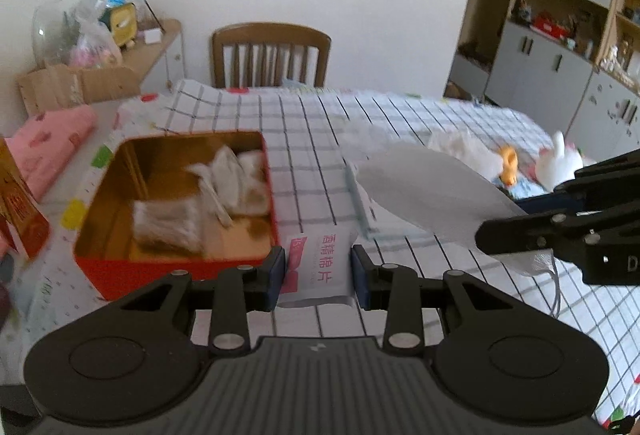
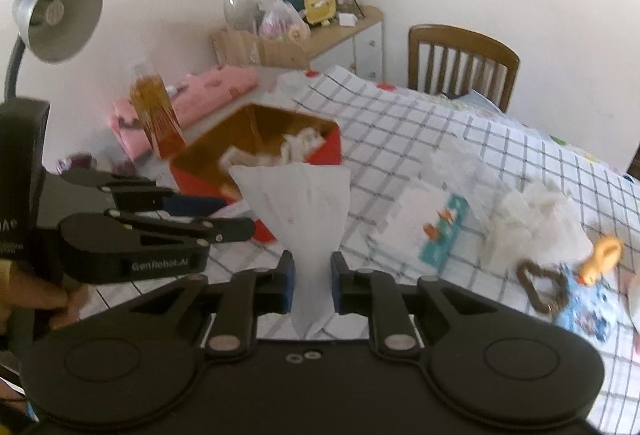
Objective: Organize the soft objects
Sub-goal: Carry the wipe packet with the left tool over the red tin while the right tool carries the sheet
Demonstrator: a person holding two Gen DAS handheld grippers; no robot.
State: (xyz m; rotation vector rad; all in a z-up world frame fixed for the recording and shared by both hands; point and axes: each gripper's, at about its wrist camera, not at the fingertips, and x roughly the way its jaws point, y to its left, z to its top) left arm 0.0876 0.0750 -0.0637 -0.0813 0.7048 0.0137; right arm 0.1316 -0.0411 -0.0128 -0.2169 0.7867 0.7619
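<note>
Wipe packet (image 1: 318, 267) is clamped in the left gripper (image 1: 319, 277) beside the red tin (image 1: 176, 267); white sheet (image 2: 296, 203) is pinched in the right gripper (image 2: 312, 283) above clear checked tablecloth (image 2: 460, 139).

Wooden chair (image 1: 271, 53) stands behind checked tablecloth (image 1: 400, 115).

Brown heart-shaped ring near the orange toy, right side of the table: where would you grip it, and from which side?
Grip the brown ring across one strand of its loop, coming from above. It seems to lie flat on the patterned blue cloth, so a side approach finds little to pinch. Its near lobe looks clearest; the orange toy sits close by the far side. This is a judgement from one blurred view.
</note>
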